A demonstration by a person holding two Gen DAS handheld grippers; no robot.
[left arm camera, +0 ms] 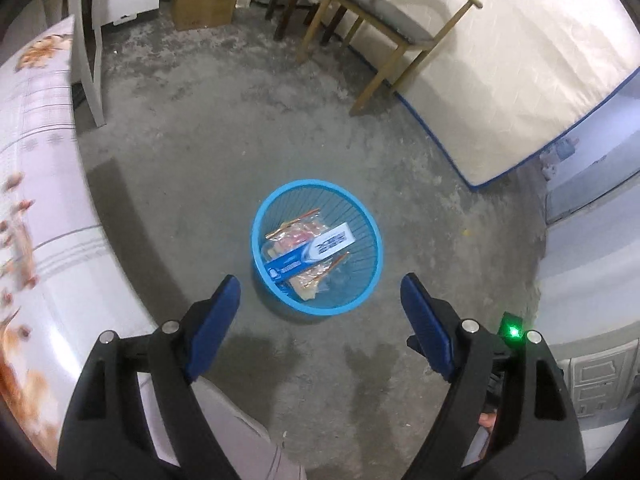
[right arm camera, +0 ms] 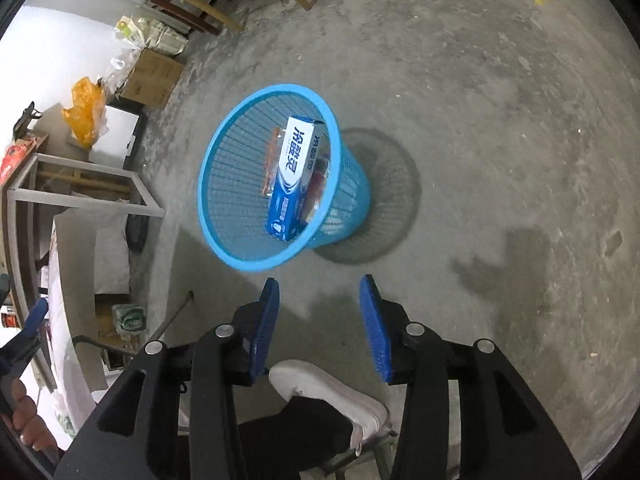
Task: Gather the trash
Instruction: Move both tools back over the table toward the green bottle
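Observation:
A blue mesh wastebasket stands on the concrete floor; it also shows in the right wrist view. Inside lie a blue and white toothpaste box and clear plastic snack wrappers. My left gripper is open and empty, above and just in front of the basket. My right gripper is open and empty, above the floor near the basket's front rim.
A table with a flowered cloth is at the left. Wooden chairs, a cardboard box and a leaning mattress stand beyond. A white shoe is under my right gripper.

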